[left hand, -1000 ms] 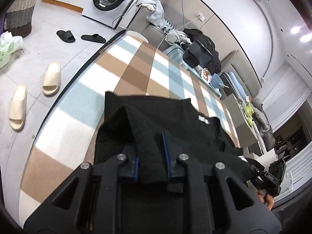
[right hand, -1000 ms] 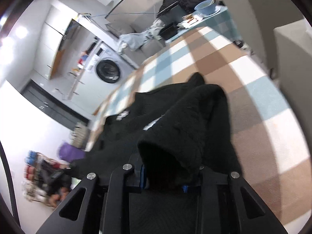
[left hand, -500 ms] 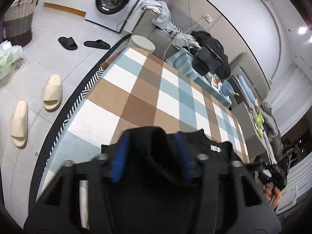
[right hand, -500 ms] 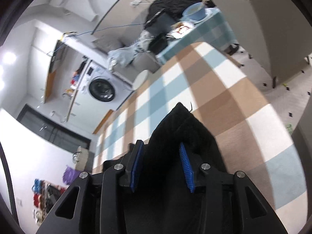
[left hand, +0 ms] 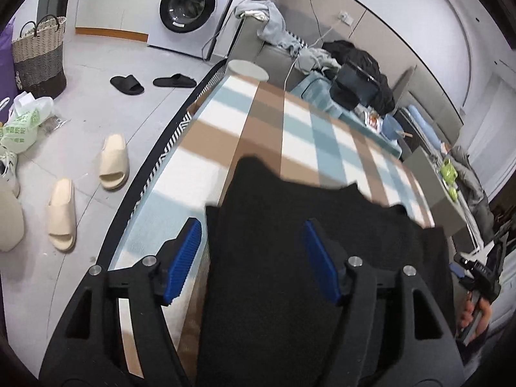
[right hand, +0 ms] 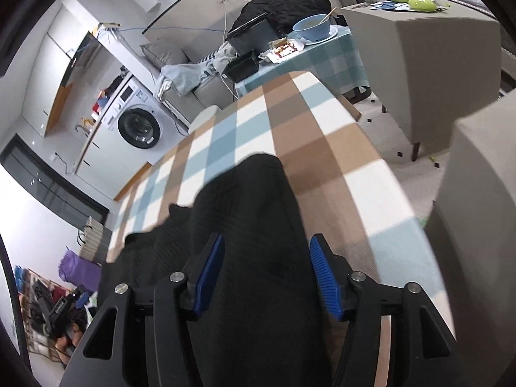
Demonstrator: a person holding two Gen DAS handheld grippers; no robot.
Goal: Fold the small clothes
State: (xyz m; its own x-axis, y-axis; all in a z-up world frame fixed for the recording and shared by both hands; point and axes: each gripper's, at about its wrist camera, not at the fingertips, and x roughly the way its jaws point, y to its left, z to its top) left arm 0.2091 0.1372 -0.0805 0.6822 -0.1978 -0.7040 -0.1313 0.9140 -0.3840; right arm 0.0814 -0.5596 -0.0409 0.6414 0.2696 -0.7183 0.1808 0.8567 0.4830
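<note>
Both tongs, left (left hand: 251, 261) and right (right hand: 267, 274), are opening, letting go of the black fuzzy knit garment (left hand: 290, 242) they pinched a second ago: fold laid down.

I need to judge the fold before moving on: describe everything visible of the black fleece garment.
The black fleece garment looks thick, fuzzy and matte. It lies in layers on the brown, white and blue checked cloth. Fabric runs between the opening jaws of the left gripper and right gripper, whose blue pads stand clear of it.
</note>
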